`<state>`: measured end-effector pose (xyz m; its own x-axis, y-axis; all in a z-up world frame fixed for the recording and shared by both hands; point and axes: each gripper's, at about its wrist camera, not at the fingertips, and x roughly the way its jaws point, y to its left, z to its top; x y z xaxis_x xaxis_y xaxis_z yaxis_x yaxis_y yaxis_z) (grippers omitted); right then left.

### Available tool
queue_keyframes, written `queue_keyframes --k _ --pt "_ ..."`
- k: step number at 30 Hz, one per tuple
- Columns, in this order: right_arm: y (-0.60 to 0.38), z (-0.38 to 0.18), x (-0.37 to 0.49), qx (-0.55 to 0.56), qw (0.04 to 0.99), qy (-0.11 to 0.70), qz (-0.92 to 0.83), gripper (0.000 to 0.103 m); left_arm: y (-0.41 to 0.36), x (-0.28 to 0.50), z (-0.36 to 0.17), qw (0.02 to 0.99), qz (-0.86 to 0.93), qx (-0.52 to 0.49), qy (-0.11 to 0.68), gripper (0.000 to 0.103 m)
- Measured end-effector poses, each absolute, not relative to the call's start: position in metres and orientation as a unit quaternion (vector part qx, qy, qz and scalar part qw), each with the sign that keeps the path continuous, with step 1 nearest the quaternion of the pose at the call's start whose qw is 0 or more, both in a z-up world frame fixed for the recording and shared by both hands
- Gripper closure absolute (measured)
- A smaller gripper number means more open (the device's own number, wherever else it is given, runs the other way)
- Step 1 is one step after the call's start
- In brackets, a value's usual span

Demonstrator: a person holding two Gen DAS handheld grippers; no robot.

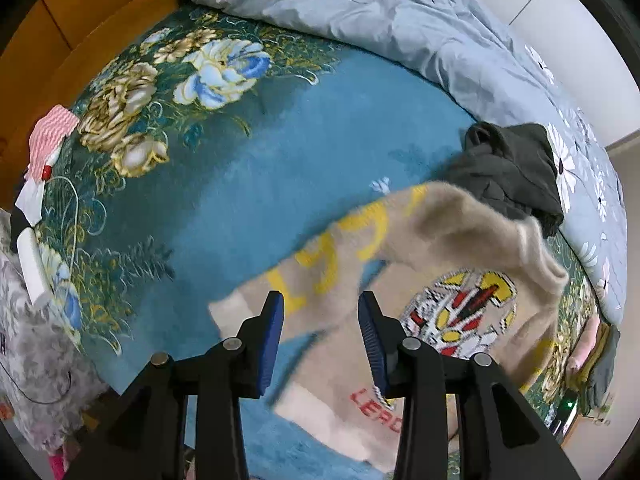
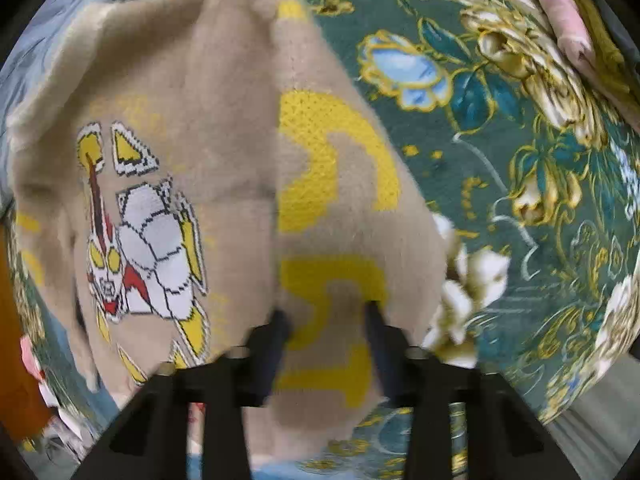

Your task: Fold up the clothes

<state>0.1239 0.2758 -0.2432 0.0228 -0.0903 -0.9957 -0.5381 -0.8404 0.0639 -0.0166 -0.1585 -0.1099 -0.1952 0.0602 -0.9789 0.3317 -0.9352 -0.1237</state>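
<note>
The left gripper (image 1: 321, 316) hangs released above the beige sweater (image 1: 460, 240) on the blue blanket (image 1: 240, 200) (near a dark garment (image 1: 508, 172)); the right gripper (image 2: 328, 320) pinches its sleeve

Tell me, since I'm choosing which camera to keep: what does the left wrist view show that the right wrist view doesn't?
Left wrist only: the dark grey garment, the pale blue duvet, the sweater's red lettering, and the open, empty left gripper. Right wrist only: the right gripper low over a sleeve with yellow figures. Both: the beige sweater with its robot motif on the floral blanket.
</note>
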Motion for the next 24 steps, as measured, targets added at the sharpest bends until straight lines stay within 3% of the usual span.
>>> queue_keyframes --k 3,10,12,15,18,24 --pt "0.301 -0.227 0.133 -0.691 0.148 0.209 0.676 0.092 -0.142 -0.014 -0.109 0.083 -0.756 0.63 0.157 0.064" --pt "0.387 -0.19 0.122 -0.686 0.16 0.106 0.702 0.095 -0.131 0.001 -0.106 0.086 -0.753 0.631 0.165 0.064" --pt "0.412 -0.184 0.11 -0.684 0.187 0.079 0.701 0.1 -0.137 0.006 -0.104 0.096 -0.753 0.629 0.169 0.064" --pt "0.451 -0.191 0.093 -0.69 0.242 0.078 0.678 0.1 -0.151 0.015 -0.101 0.114 -0.751 0.625 0.179 0.064" --pt "0.467 -0.189 0.091 -0.678 0.265 0.136 0.672 0.1 -0.169 0.024 -0.101 0.129 -0.748 0.621 0.195 0.063" --pt "0.433 -0.144 0.092 -0.617 0.253 0.142 0.732 0.099 -0.218 0.046 -0.118 0.158 -0.732 0.604 0.272 0.059"
